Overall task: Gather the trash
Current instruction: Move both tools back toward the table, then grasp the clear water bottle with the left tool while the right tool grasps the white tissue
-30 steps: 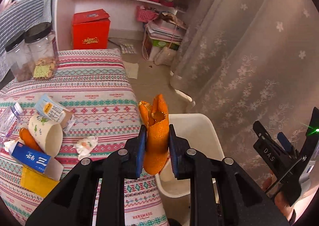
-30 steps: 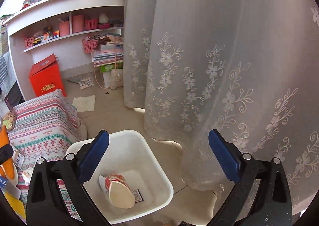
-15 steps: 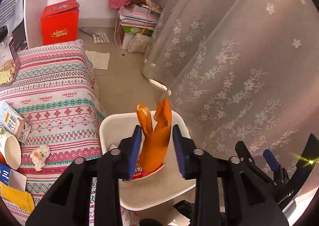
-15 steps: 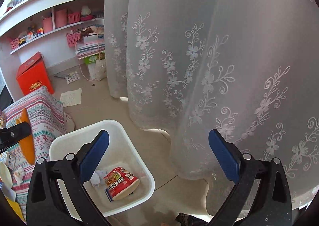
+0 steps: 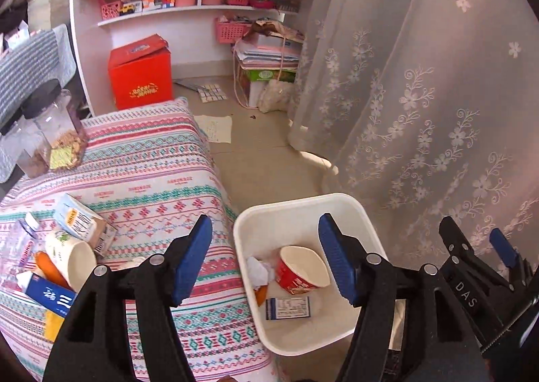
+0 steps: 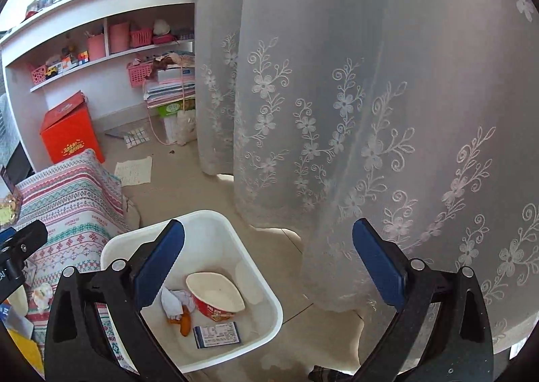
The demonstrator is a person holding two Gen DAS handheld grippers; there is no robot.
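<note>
A white bin (image 5: pixel 337 205) (image 6: pixel 215 218) stands on the floor beside the patterned table. In it lie the orange peel (image 5: pixel 261 294) (image 6: pixel 184 321), a crushed red cup (image 5: pixel 299 272) (image 6: pixel 215 297), crumpled tissue (image 5: pixel 257 270) and a small blue box (image 5: pixel 288 307) (image 6: pixel 217 334). My left gripper (image 5: pixel 264 257) hovers over the bin's left rim, its jaws opening with nothing between them. My right gripper (image 6: pixel 267 262) stands open and empty above the bin's right side; it also shows at the right edge (image 5: pixel 475 243). More trash sits on the table: a paper cup (image 5: pixel 72 257), a carton (image 5: pixel 82 222), a blue packet (image 5: pixel 47 294).
Jars (image 5: pixel 60 132) stand at the table's far left. A lace curtain (image 5: pixel 421 95) (image 6: pixel 370 95) hangs right behind the bin. A red box (image 5: pixel 139 73), stacked papers and white shelves (image 5: pixel 188 7) line the back wall. Paper scraps lie on the floor (image 5: pixel 215 127).
My left gripper carried the orange peel from over the table to the bin, then opened; the peel now lies in the bin. The right gripper's view shifted only slightly.
</note>
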